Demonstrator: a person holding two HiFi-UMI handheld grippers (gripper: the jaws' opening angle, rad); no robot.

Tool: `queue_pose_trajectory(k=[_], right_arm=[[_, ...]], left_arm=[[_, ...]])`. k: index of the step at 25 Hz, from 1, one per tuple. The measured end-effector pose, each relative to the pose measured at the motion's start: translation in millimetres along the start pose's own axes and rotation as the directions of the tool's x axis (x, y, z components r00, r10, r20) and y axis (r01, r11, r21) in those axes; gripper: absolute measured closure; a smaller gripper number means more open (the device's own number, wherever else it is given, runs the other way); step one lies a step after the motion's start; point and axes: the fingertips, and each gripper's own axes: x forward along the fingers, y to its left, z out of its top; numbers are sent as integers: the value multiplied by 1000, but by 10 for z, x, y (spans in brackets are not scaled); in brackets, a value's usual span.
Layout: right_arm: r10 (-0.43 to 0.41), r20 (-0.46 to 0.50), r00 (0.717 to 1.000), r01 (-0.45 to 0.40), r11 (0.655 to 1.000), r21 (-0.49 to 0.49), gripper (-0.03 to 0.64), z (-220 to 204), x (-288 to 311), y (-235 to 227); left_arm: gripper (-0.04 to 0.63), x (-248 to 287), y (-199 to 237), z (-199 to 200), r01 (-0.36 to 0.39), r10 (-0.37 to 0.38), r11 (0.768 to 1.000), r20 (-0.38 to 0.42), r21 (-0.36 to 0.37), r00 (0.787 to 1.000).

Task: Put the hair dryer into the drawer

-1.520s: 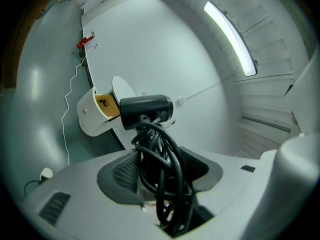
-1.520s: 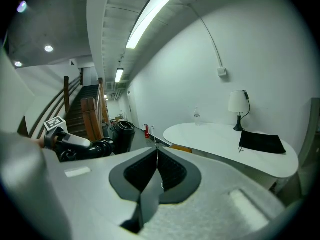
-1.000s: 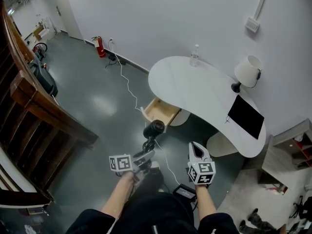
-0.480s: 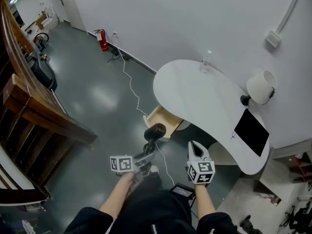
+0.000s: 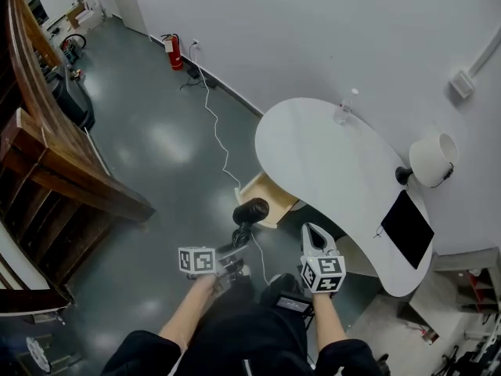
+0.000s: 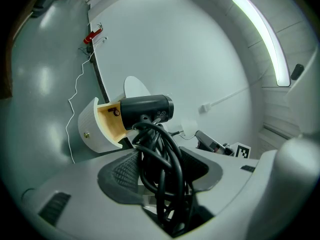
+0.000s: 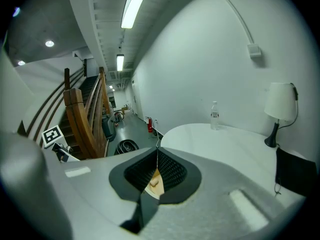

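Note:
A black hair dryer [image 5: 250, 210] stands upright in my left gripper [image 5: 233, 251], which is shut on its handle and bundled black cord [image 6: 161, 174]. In the left gripper view the dryer's barrel [image 6: 146, 110] lies across the open wooden drawer [image 6: 109, 121]. In the head view that drawer [image 5: 264, 191] is pulled out from under the white table [image 5: 313, 155], just beyond the dryer. My right gripper [image 5: 314, 238] hovers to the right of the dryer, shut with nothing in it; its pads [image 7: 167, 171] meet at the tip.
On the table stand a clear bottle [image 5: 343, 113], a white lamp [image 5: 433, 160] and a flat black screen [image 5: 407, 227]. A white cable [image 5: 219, 131] runs over the floor to the drawer. A wooden stair rail [image 5: 63, 171] is at left, a red fire extinguisher [image 5: 175, 52] by the wall.
Both grippers have moved toward the table together with the view. The dryer stays in the left gripper and now sits closer to the open drawer.

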Motion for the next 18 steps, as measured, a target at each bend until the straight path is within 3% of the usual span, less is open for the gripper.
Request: queue_pose_trajectory(k=[9, 18], right_arm=[[130, -46, 991, -133, 989, -70, 611, 103, 382, -211], [343, -139, 929, -360, 925, -123, 611, 84, 873, -493]], left_arm=[[365, 351, 92, 52, -54, 57, 997, 74, -54, 996], [365, 810, 216, 70, -144, 175, 979, 238, -141, 955]])
